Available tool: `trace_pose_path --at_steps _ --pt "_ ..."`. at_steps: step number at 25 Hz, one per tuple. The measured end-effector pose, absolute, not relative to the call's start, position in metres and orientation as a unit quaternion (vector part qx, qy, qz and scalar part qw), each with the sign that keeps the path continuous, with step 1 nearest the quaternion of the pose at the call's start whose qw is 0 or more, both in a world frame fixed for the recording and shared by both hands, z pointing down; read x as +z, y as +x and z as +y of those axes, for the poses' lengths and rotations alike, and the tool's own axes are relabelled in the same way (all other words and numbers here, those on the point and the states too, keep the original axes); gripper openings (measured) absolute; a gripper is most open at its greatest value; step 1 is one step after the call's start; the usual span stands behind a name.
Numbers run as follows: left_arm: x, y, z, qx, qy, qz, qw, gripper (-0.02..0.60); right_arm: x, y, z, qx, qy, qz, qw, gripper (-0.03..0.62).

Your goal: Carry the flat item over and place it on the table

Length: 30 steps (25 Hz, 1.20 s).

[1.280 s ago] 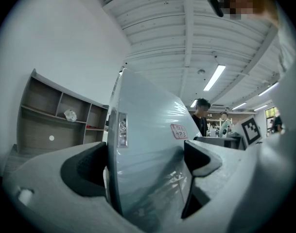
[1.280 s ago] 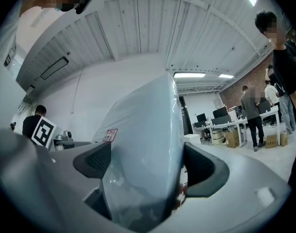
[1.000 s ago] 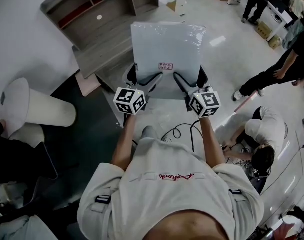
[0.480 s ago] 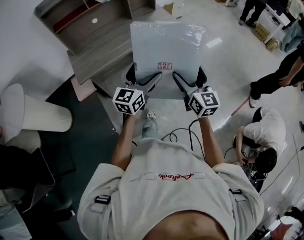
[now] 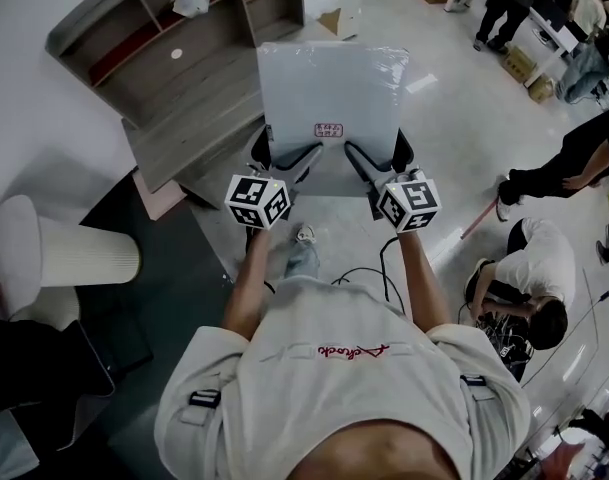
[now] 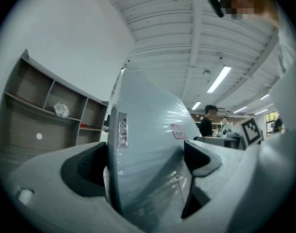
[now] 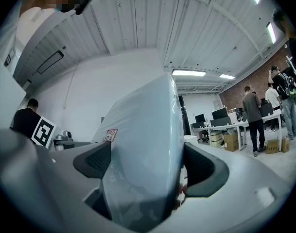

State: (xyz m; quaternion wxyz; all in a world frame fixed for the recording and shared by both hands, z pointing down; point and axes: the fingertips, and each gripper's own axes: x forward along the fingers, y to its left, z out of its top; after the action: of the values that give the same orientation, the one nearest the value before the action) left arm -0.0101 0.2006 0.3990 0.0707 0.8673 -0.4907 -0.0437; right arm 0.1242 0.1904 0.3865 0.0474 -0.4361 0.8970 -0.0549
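Note:
The flat item (image 5: 331,98) is a pale blue-grey square panel in clear wrap with a small red-and-white label near its near edge. It is held out level in front of me over the floor. My left gripper (image 5: 287,157) is shut on its near left edge and my right gripper (image 5: 376,158) is shut on its near right edge. In the left gripper view the panel (image 6: 148,144) fills the gap between the dark pads, its label showing. In the right gripper view the panel (image 7: 143,149) is clamped the same way.
A grey wooden shelf unit (image 5: 174,58) stands ahead on the left, with a white bag in one compartment. A white cylinder (image 5: 59,253) lies at the left. Cables (image 5: 369,268) run on the floor below. Several people (image 5: 519,303) are at the right; desks (image 7: 225,127) stand further off.
I have walked forward with the panel: the shelf unit and the white cylinder have slid left and nearer in the head view. Both grips are unchanged.

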Motion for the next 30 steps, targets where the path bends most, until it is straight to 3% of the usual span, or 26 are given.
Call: trace_pose_path --at_steps 30 --pt "0.404 -0.106 -0.091 -0.048 0.886 -0.454 0.085 0.503 0.388 0.029 -0.09 -0.052 -0.475 0.877 0.041 0.471"
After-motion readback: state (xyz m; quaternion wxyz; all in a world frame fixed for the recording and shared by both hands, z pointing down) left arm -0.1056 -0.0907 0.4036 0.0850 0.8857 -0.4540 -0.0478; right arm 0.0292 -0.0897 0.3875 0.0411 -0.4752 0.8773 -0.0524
